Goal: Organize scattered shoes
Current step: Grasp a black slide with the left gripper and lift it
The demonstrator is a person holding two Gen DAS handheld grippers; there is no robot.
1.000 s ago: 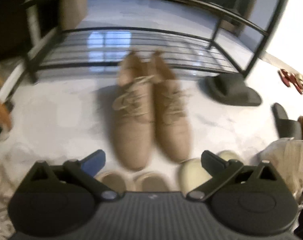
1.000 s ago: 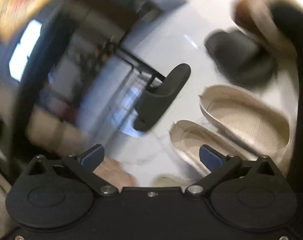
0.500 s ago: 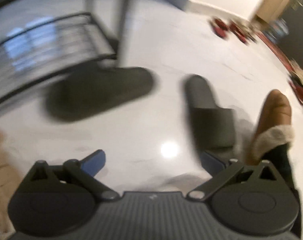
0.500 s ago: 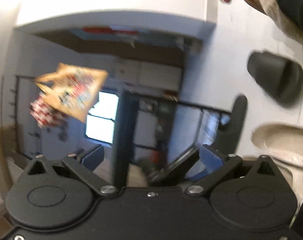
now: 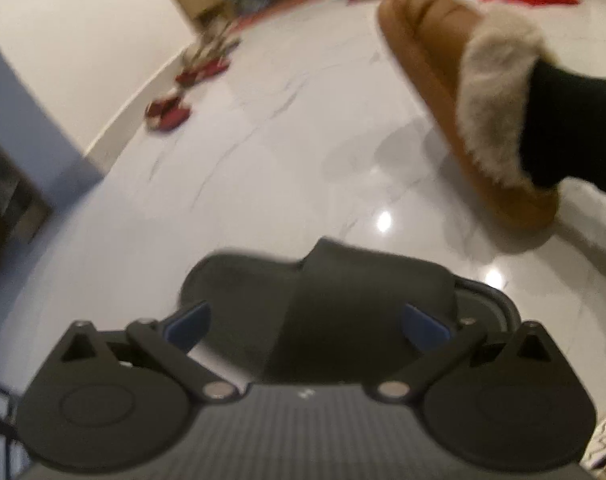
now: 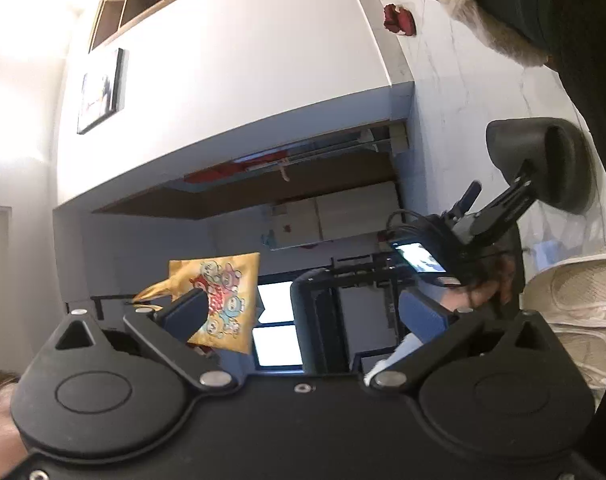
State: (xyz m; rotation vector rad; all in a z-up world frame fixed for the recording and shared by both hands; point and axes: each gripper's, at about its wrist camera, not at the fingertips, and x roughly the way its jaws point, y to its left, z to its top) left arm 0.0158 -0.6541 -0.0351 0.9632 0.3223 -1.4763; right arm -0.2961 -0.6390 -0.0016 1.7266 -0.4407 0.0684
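A black slide slipper [image 5: 323,292] lies on the white marble floor in the left wrist view. My left gripper [image 5: 307,324] is open and low over it, with one blue pad on each side of the strap. The right wrist view is rolled sideways; my right gripper [image 6: 303,316] is open with nothing between its fingers. That view also shows the black slipper [image 6: 543,160] at the right, with the left gripper [image 6: 503,190] and a hand reaching to it. Two cream slippers [image 6: 575,300] lie at the right edge.
A person's foot in a brown fur-lined slipper [image 5: 463,100] stands just beyond the black slipper. Red items [image 5: 167,114] lie along the wall base. A black shoe rack [image 6: 343,280] and a yellow printed bag [image 6: 219,296] appear in the right wrist view.
The left gripper swung right, away from the tan lace-up shoes and the rack, and came down over a black slipper. The right gripper's view rolled up off the floor toward the room.
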